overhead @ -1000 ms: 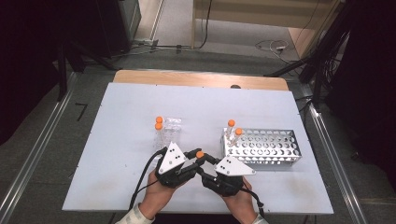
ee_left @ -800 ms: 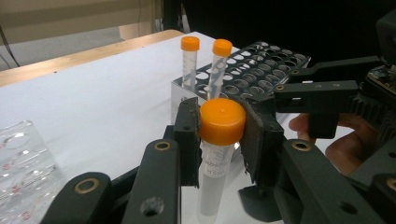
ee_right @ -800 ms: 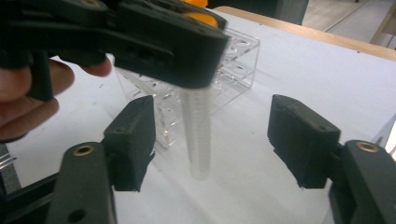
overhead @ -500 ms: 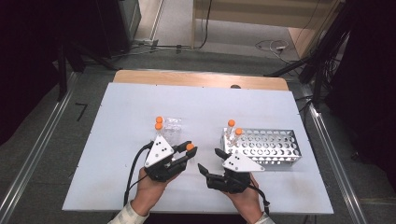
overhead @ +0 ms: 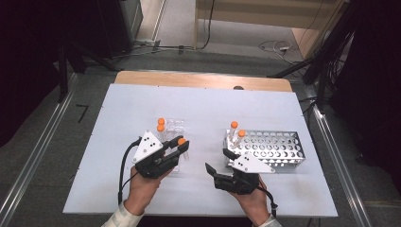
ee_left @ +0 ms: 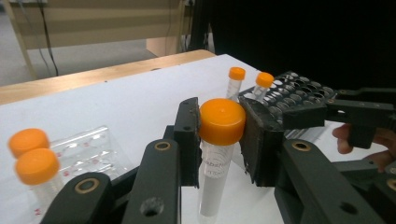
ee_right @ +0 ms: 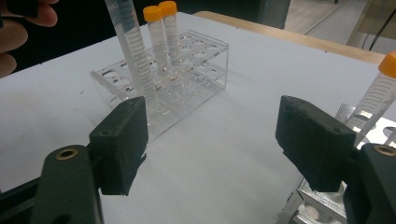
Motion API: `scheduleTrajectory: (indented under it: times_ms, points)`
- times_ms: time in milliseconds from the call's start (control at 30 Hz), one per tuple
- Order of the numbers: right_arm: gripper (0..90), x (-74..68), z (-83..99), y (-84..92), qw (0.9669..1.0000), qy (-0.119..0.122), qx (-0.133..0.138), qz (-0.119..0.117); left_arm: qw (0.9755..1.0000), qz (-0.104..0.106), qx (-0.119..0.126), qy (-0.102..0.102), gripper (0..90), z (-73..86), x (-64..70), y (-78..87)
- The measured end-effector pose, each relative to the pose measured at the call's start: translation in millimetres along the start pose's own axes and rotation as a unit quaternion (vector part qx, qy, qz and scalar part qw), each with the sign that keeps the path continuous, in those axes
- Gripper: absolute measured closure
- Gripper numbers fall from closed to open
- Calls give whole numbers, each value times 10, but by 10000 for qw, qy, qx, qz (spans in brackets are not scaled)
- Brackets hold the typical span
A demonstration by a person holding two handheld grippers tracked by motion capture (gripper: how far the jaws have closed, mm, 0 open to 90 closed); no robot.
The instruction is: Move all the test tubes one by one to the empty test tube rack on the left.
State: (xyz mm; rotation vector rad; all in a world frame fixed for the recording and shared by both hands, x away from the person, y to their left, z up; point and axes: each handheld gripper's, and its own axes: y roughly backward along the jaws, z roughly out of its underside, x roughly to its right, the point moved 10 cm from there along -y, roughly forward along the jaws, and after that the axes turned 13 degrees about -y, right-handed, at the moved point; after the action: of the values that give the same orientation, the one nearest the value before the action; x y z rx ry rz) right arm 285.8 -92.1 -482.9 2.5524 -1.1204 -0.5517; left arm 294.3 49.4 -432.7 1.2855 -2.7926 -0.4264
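White bench (overhead: 142,104), dark lab floor around it. Your left claw (overhead: 182,147) is pinching a tube (ee_left: 215,154) just under its orange cap, lower centre-left of the high view, lifted clear of the clear rack (overhead: 174,127). Two capped tubes (overhead: 161,125) are left in that rack, upper left of the claw. Your right claw (overhead: 218,161) stands spread with nothing between the pads; its jaws have just been opening. It sits lower centre, beside the near left corner of the metal rack (overhead: 279,147). That rack holds two tubes (overhead: 236,135) at its left end, so I'd call the transfer about half done: two placed, one in hand, two to go. Next up is likely carrying the held tube right to a free hole.
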Motion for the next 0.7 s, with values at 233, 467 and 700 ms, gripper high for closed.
scheduleTrajectory:
  times_ms: [233, 467, 700]
  points:
    - [242, 4, -4, 3, 10000, -27, 10, 9, 9996, -208, 117, 117, 701, -46, -180, 100]
    - [241, 12, -1, 1, 10000, -37, 4, 12, 9988, -470, 122, 109, 701, -43, -328, 151]
    - [241, 21, -8, 9, 10000, -50, 27, 13, 9968, -797, 18, 48, 701, 2, -489, 185]
